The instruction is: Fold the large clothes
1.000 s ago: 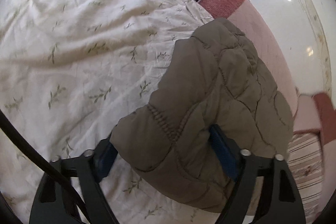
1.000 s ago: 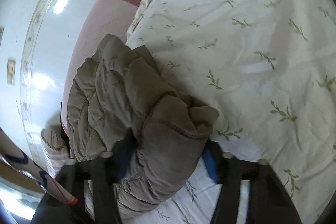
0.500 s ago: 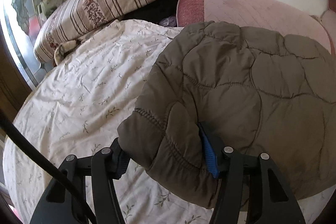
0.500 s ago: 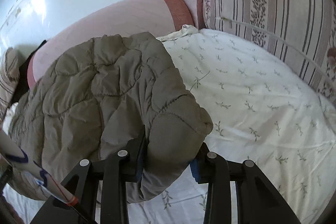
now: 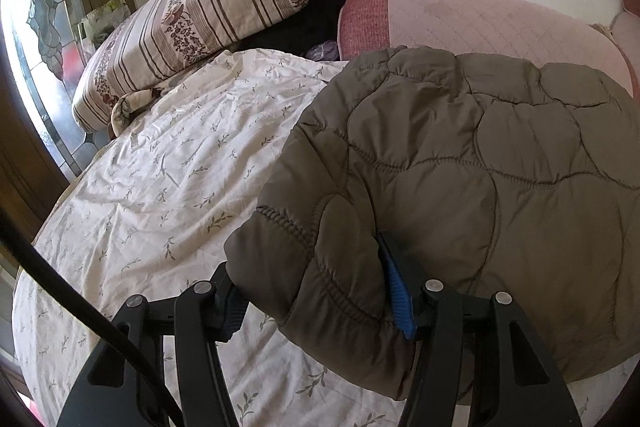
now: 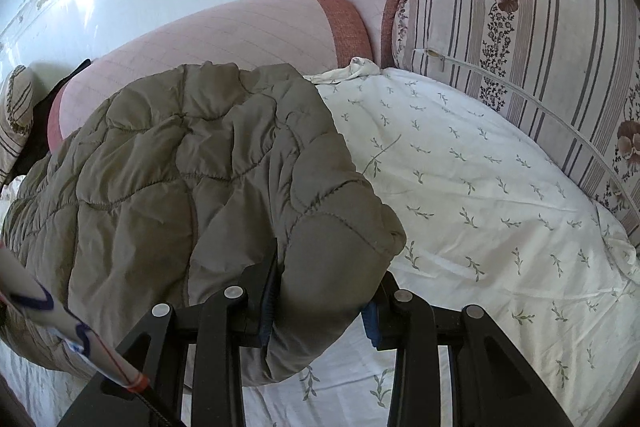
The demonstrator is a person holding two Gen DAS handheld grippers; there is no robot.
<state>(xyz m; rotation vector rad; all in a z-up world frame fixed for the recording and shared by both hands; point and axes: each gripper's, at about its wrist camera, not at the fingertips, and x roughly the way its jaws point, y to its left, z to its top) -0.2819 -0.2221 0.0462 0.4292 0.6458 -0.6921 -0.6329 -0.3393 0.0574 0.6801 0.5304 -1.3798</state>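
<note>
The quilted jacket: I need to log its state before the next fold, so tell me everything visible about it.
The quilted jacket is olive-brown, puffy, matte fabric stitched in curved panels, with ribbed gathered stitching near one corner. It lies bunched on the leaf-print sheet, its far edge against the pink cushion. The left gripper and right gripper each clamp a near corner.

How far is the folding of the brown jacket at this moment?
Done: the quilted jacket already lies doubled over on the floral sheet. In hand: the left gripper and right gripper each clamp a padded corner of it. Left: laying those corners down, releasing, and probably one more fold to make it compact.
</note>
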